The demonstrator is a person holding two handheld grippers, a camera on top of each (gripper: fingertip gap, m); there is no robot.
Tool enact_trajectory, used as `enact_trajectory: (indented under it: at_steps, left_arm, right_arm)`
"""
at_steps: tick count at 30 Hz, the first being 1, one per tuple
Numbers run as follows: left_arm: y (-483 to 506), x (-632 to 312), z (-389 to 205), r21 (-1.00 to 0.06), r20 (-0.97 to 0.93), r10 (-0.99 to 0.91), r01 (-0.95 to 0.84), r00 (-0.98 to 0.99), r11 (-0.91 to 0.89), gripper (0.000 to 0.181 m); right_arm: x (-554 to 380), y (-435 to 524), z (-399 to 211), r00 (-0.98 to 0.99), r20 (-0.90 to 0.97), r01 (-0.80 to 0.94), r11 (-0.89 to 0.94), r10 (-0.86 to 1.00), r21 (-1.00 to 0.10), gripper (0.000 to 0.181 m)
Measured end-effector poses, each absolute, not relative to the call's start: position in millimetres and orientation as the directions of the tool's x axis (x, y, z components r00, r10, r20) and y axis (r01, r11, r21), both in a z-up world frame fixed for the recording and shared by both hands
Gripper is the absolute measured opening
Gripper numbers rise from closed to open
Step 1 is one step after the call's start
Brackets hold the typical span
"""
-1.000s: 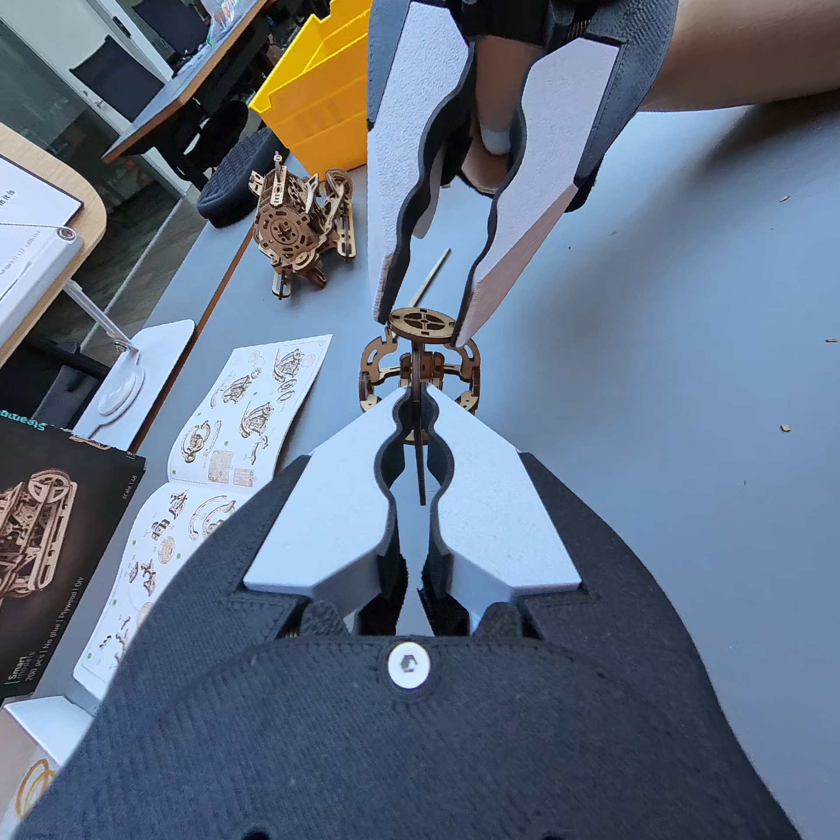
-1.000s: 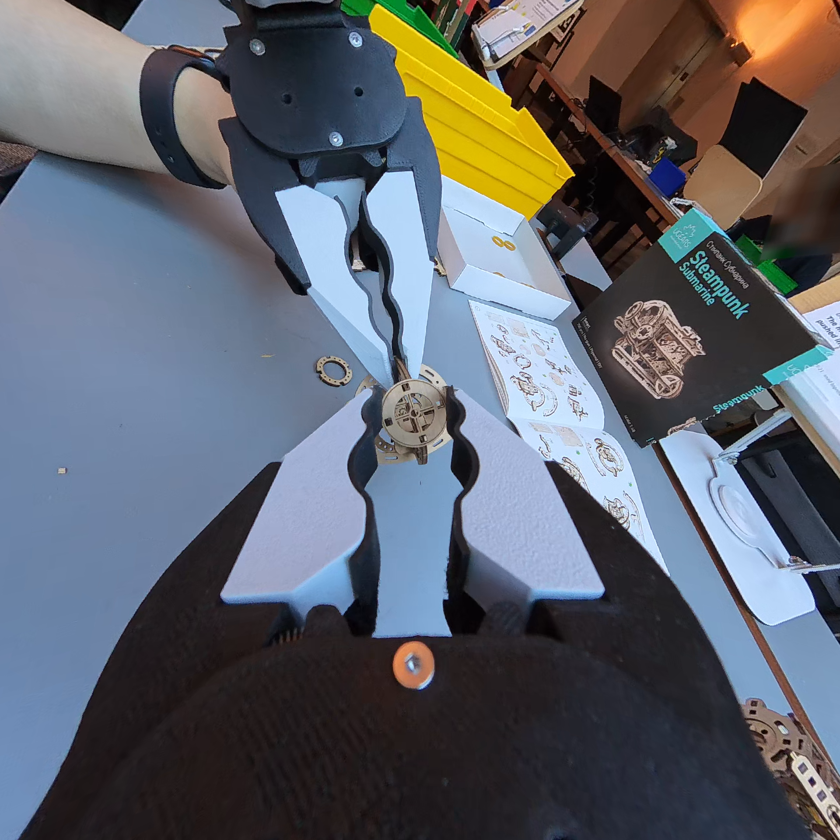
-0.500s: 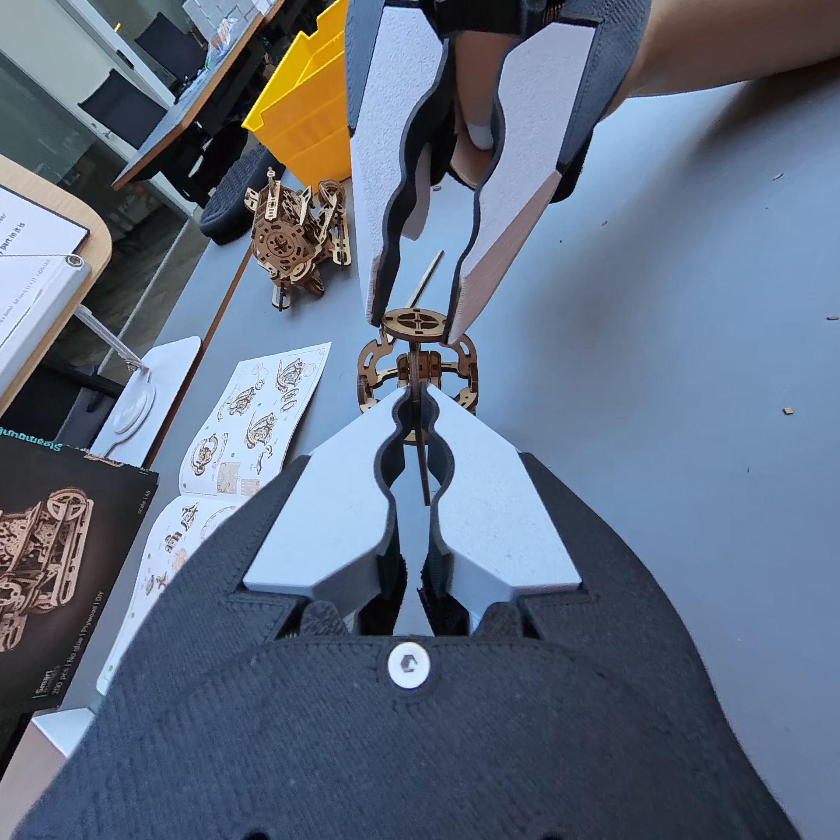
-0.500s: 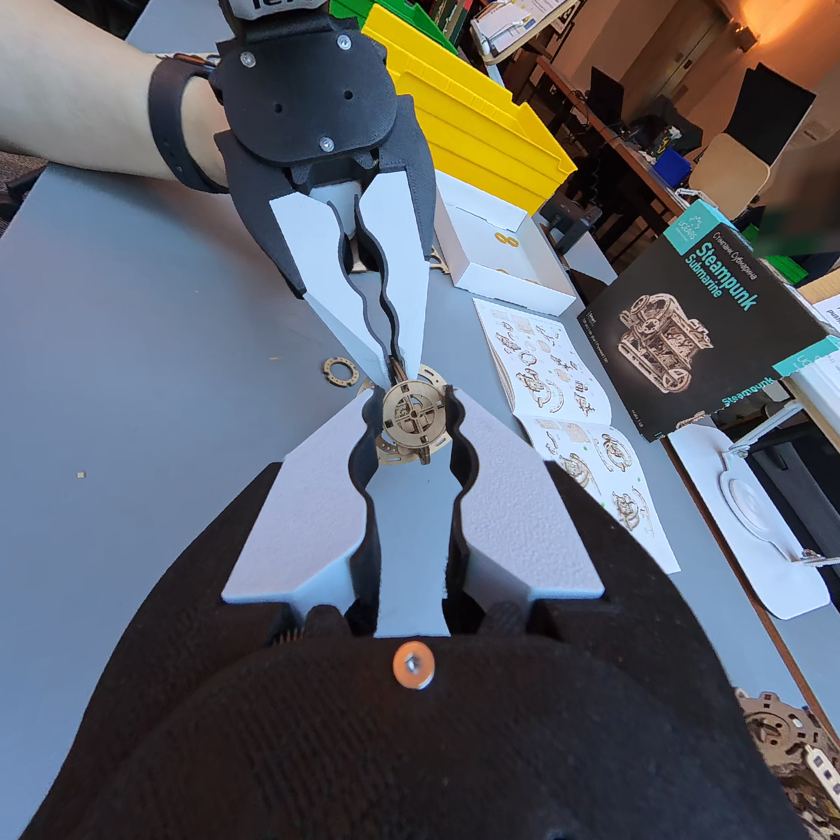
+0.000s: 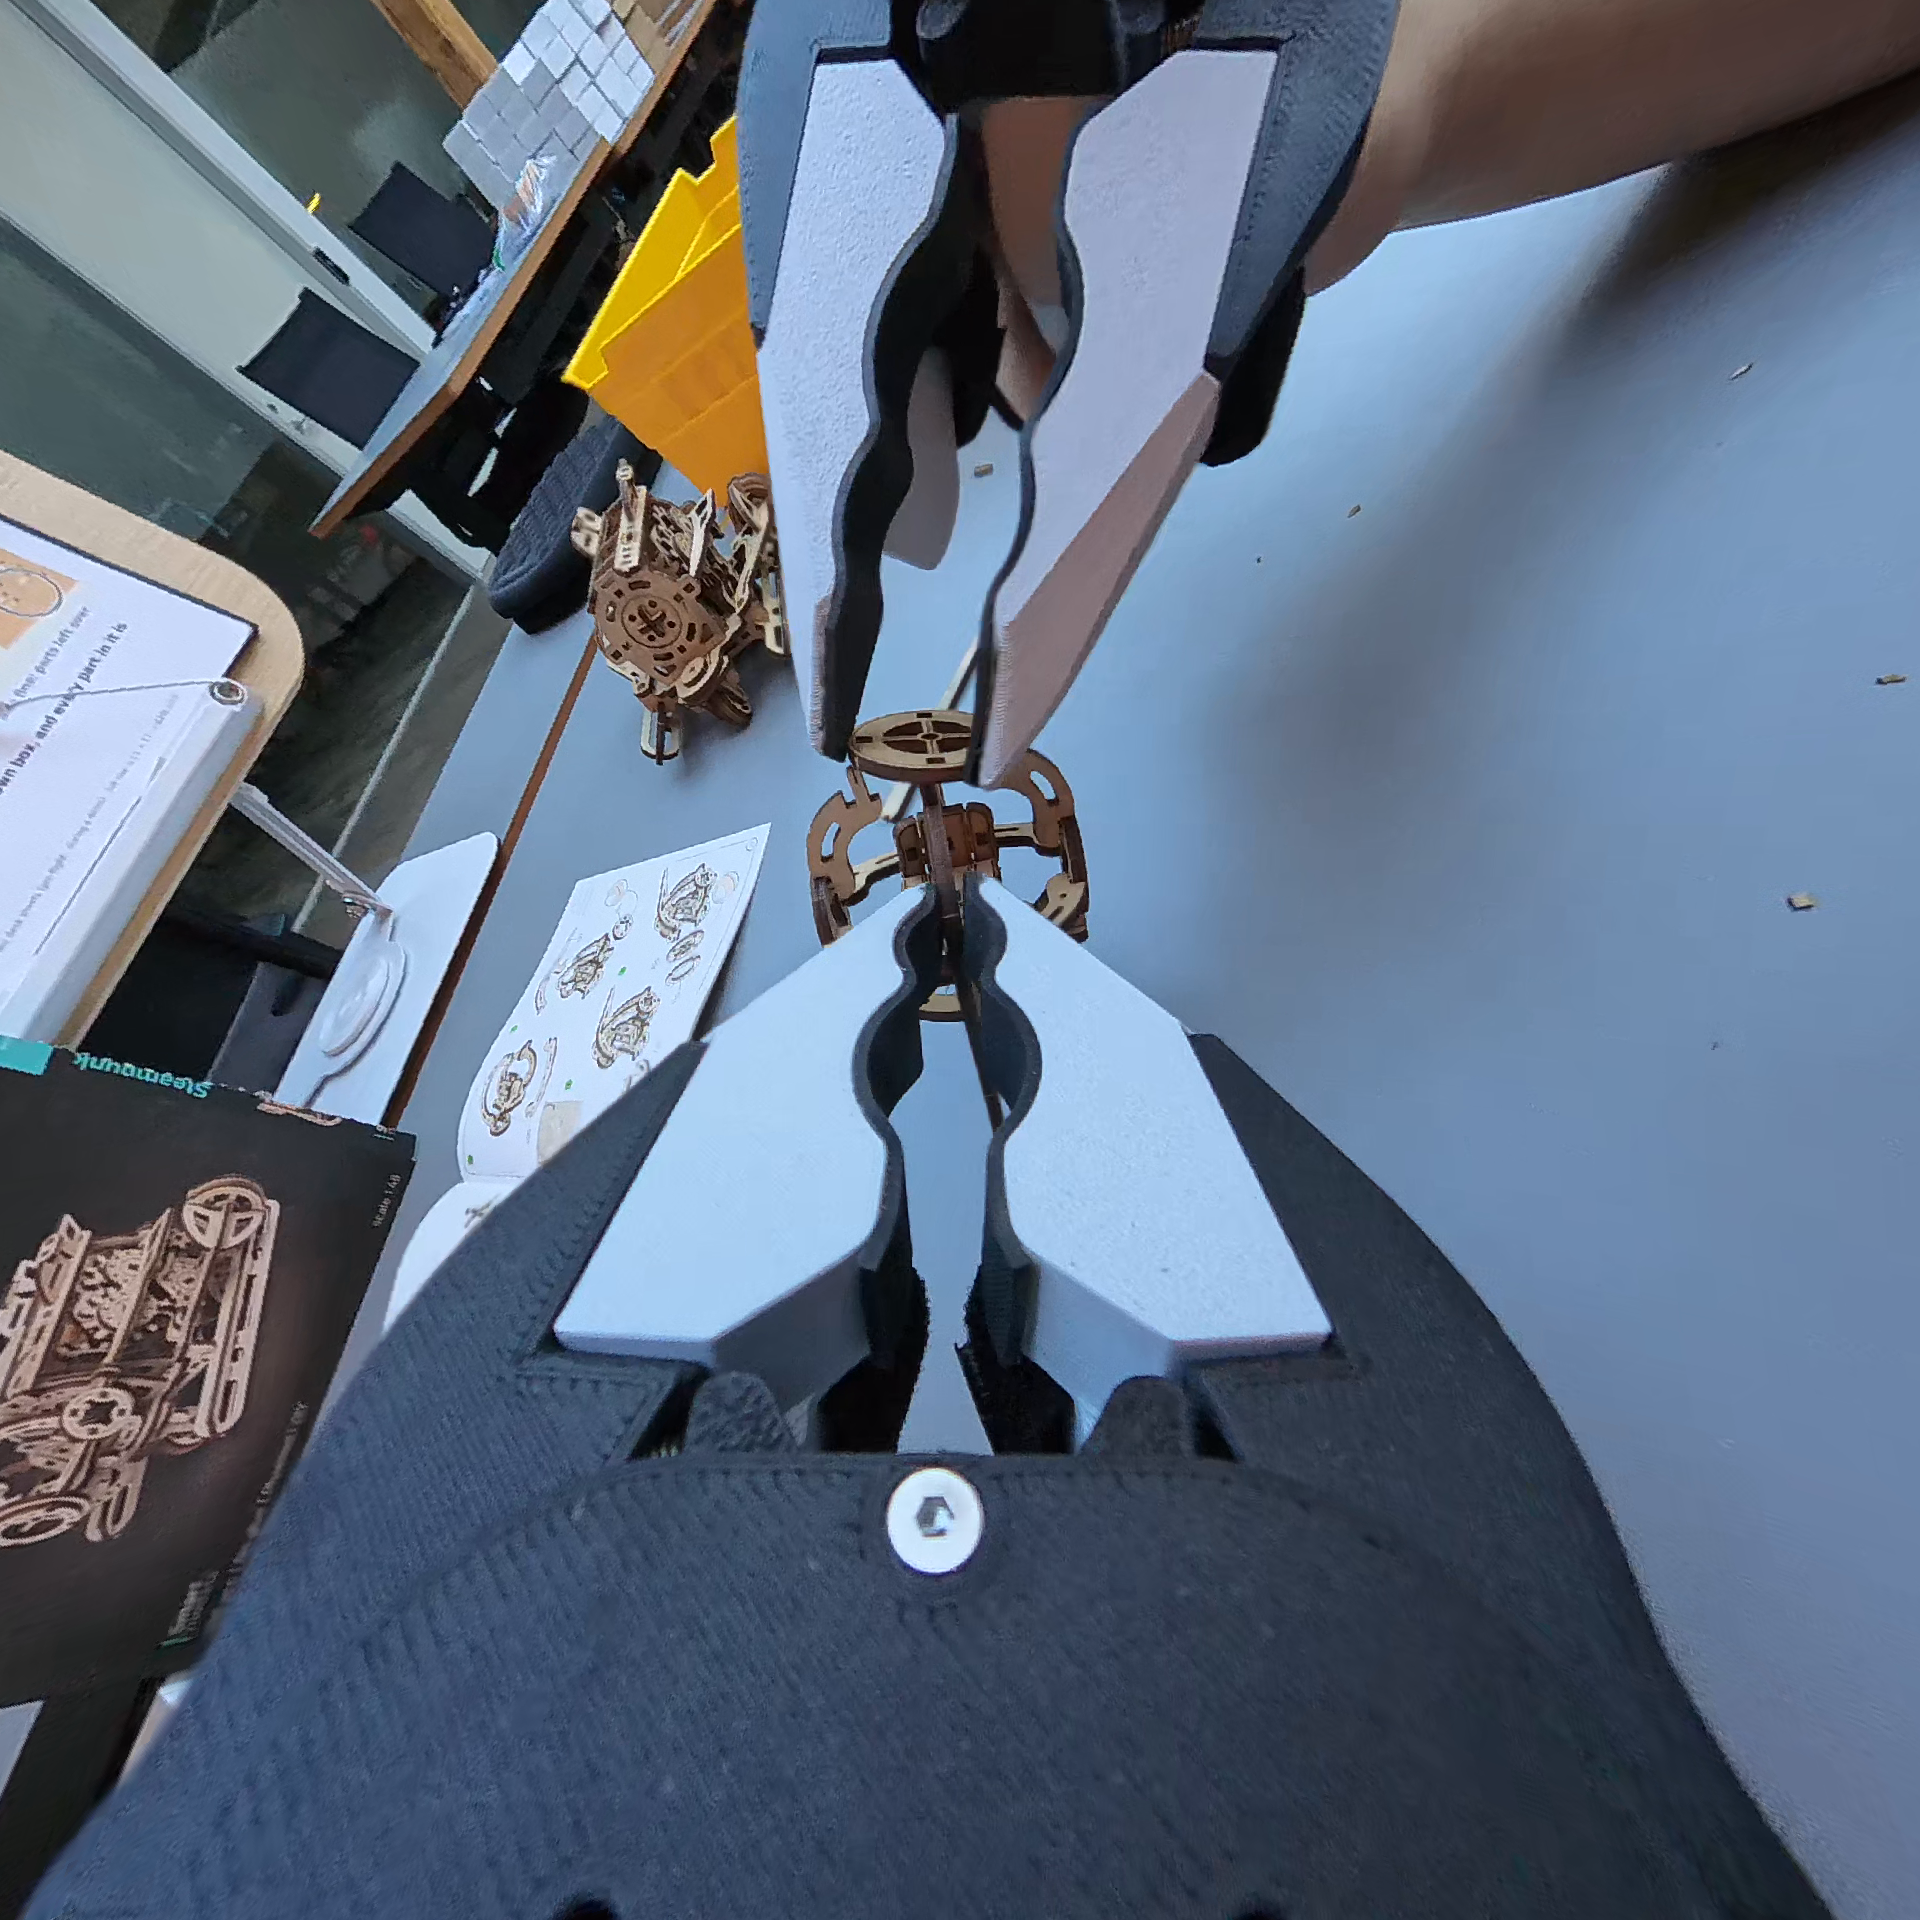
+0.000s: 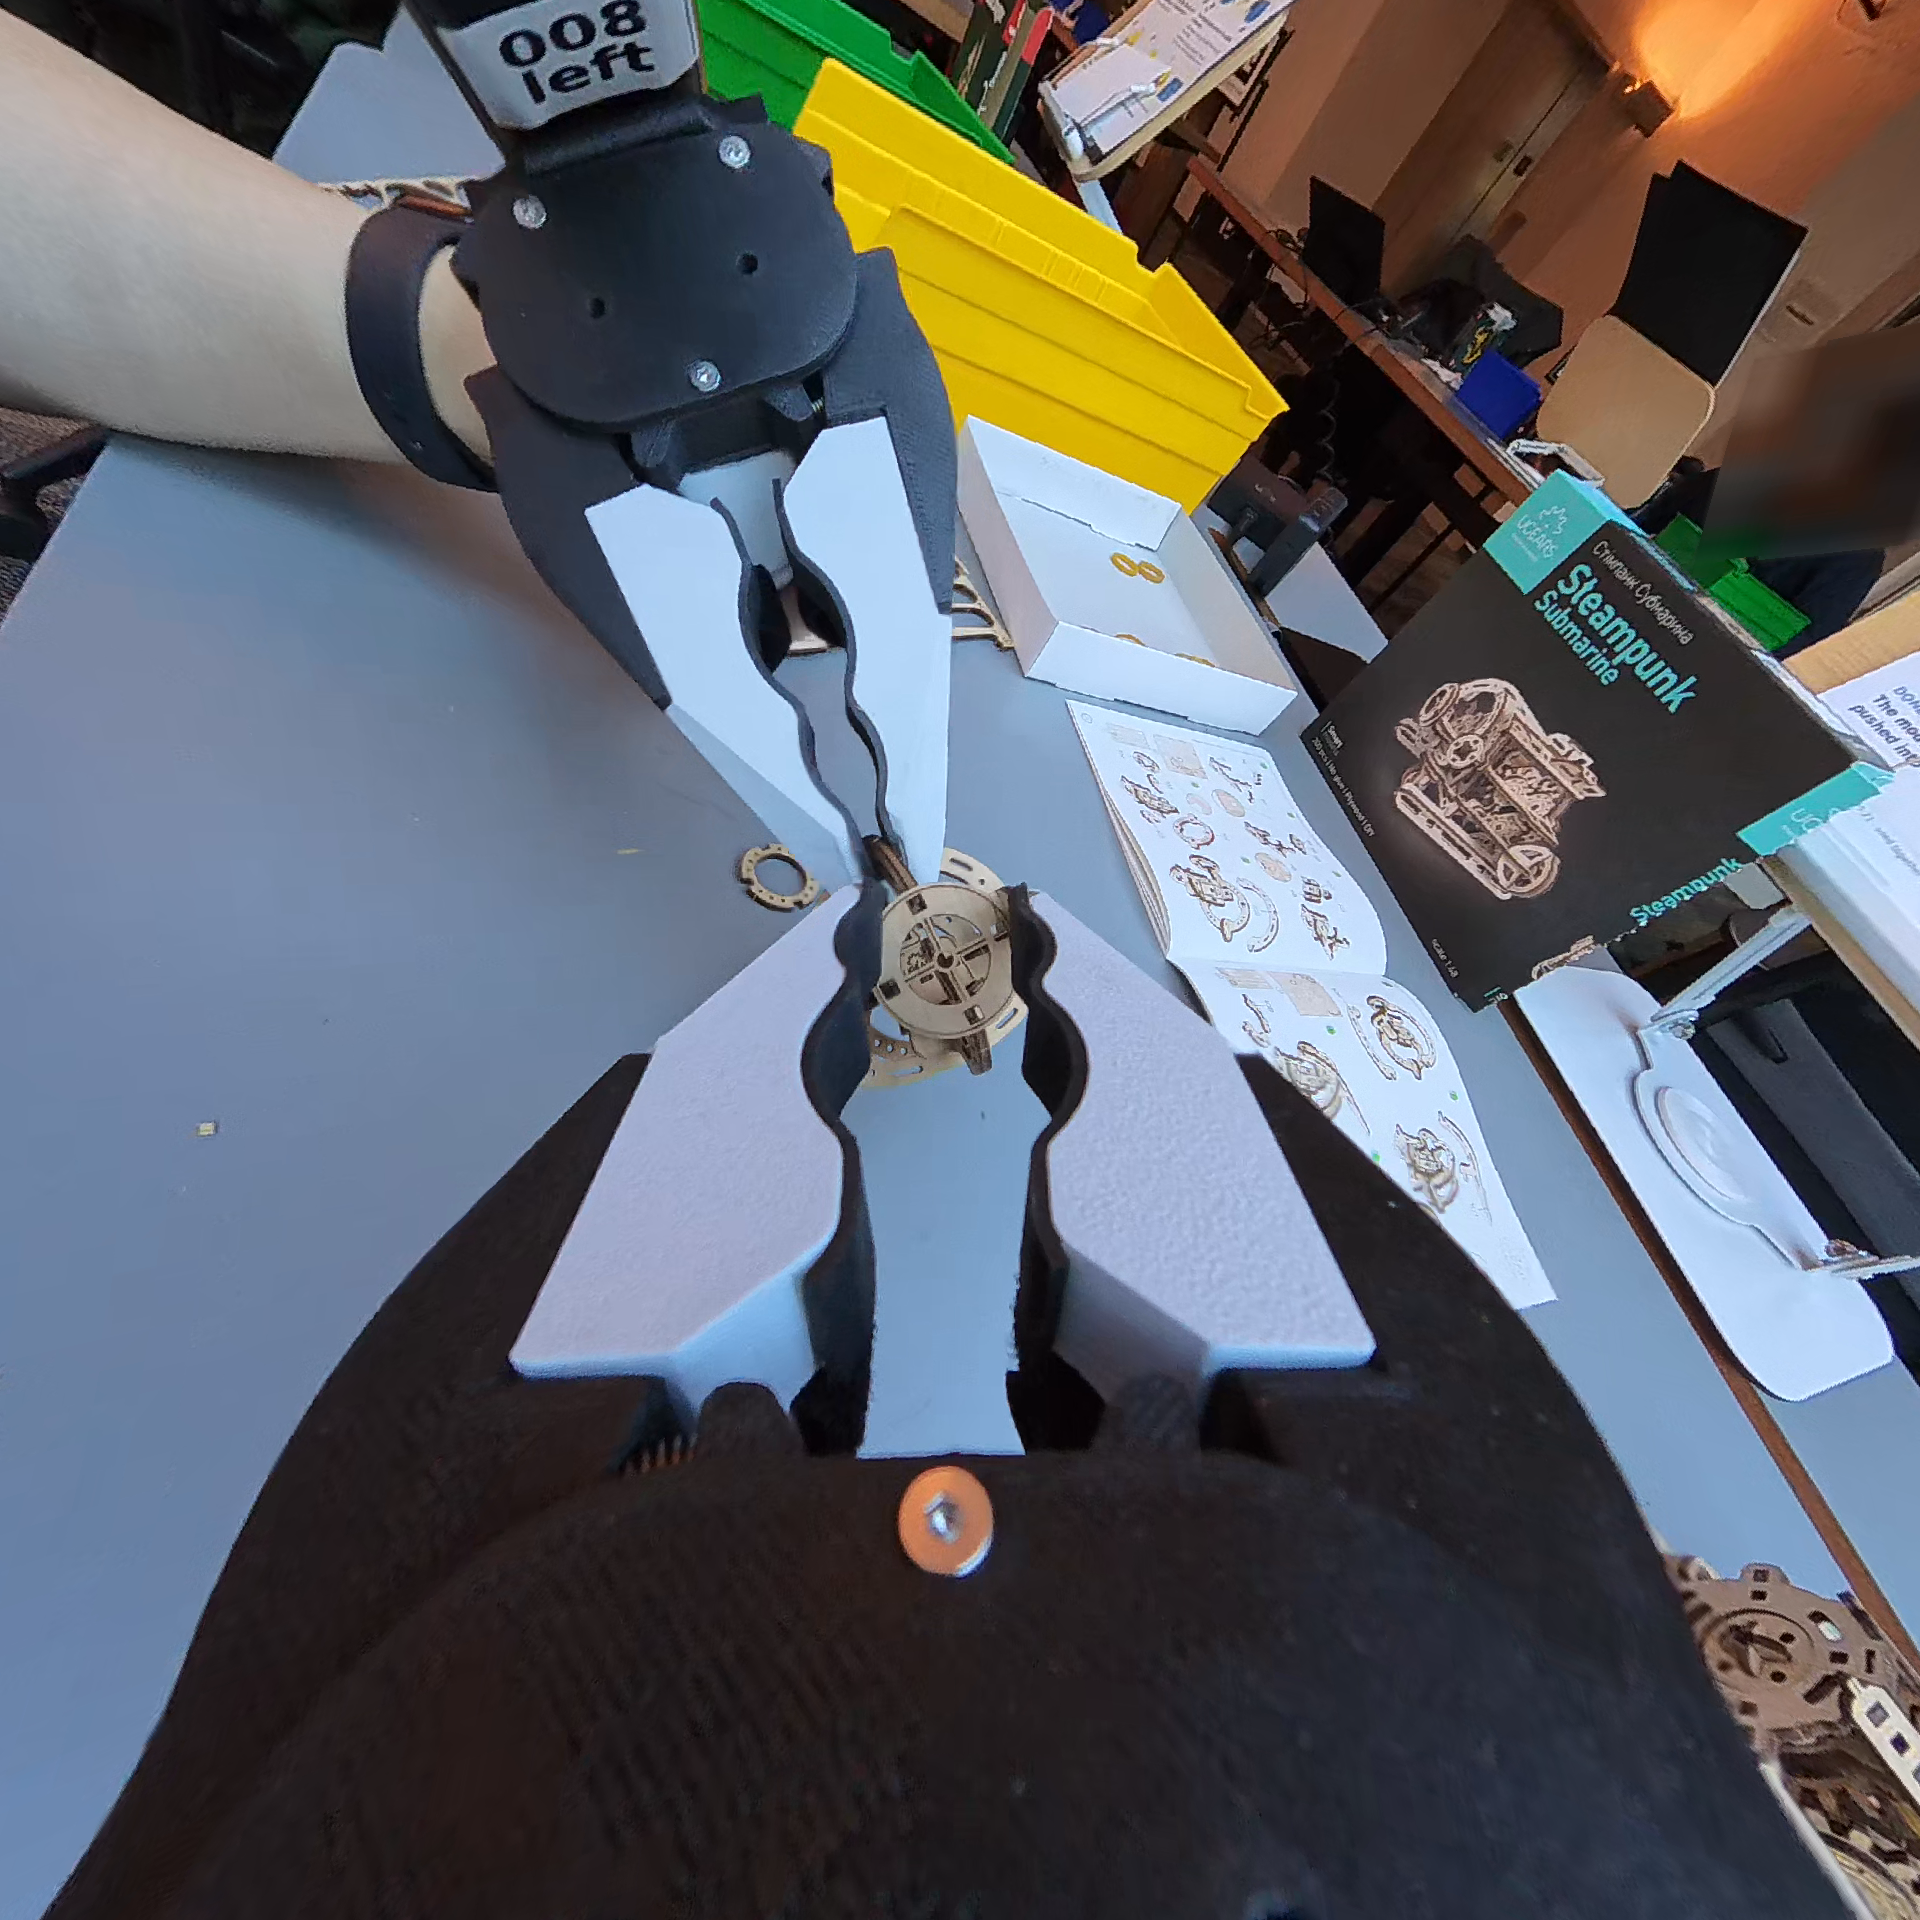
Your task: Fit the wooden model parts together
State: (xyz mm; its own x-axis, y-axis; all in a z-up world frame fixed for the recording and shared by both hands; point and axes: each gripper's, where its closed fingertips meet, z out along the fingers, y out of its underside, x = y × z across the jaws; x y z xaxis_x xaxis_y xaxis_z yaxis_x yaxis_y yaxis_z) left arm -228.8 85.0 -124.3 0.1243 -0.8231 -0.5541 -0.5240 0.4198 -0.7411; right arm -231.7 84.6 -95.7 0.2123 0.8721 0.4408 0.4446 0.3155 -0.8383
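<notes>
A small round wooden cage assembly point(image 5: 1044, 831) hangs above the grey table point(image 5: 1507, 935), held between both grippers. My left gripper point(image 5: 943, 899) is shut on a thin upright wooden piece at the assembly's middle. My right gripper point(image 5: 902, 750) comes in from above, shut on the spoked wooden disc point(image 5: 914, 740) that sits on top of the assembly. In the right wrist view the right gripper point(image 6: 940, 912) clamps the disc point(image 6: 943, 971) by its rim. There the left gripper point(image 6: 883, 847) pinches the piece just behind the disc.
A finished wooden model point(image 5: 665, 623), an open instruction booklet point(image 5: 623, 997), a black kit box point(image 5: 156, 1299) and yellow bins point(image 5: 675, 343) lie along the table's left side. A white tray point(image 6: 1122, 592) and a loose wooden ring point(image 6: 774, 876) lie beyond the grippers. The tips of both grippers are at nearly the same place. Both grippers' tips are roughly 25 centimetres from the finished wooden model point(image 5: 665, 623).
Both grippers keep their hold on the same parts. The two grippers have tilted a little and the views have shifted, with the right gripper looming larger from above.
</notes>
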Motion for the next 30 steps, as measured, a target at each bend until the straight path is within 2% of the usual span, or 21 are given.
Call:
enact_trajectory:
  at_steps: [2,3,4,7,11,14,19,21,30]
  left_arm:
    - [83,-227,-125,-0.732,-0.567,-0.816,-0.523,0.113,0.437,0.001]
    - [81,-225,-126,-0.733,-0.564,-0.820,-0.519,0.102,0.440,0.000]
    - [77,-222,-128,-0.740,-0.552,-0.829,-0.511,0.091,0.437,0.000]
    - [84,-220,-137,-0.740,-0.534,-0.838,-0.542,0.113,0.398,0.000]
    - [90,-224,-137,-0.779,-0.486,-0.862,-0.521,0.148,0.349,0.000]
    - [90,-226,-130,-0.815,-0.452,-0.875,-0.478,0.172,0.327,0.000]
    - [91,-226,-125,-0.842,-0.419,-0.888,-0.447,0.188,0.303,0.000]
    - [90,-225,-125,-0.839,-0.423,-0.887,-0.449,0.185,0.307,0.000]
    - [89,-224,-119,-0.847,-0.426,-0.882,-0.431,0.199,0.312,0.000]
  right_arm:
    - [-233,82,-95,0.204,0.431,0.434,0.314,0.879,-0.845,0.016]
    - [-233,80,-95,0.194,0.439,0.431,0.326,0.877,-0.842,0.000]
    - [-232,82,-95,0.193,0.476,0.442,0.357,0.858,-0.823,0.000]
    - [-230,80,-105,0.141,0.520,0.491,0.396,0.843,-0.776,0.012]
    - [-228,79,-102,0.174,0.429,0.430,0.324,0.886,-0.843,0.026]
    - [-223,85,-99,0.202,0.433,0.422,0.321,0.878,-0.848,0.035]
    - [-225,86,-108,0.201,0.444,0.462,0.315,0.873,-0.829,0.036]
    - [-226,88,-106,0.217,0.441,0.453,0.310,0.871,-0.836,0.029]
    - [-223,90,-99,0.259,0.399,0.427,0.266,0.880,-0.864,0.029]
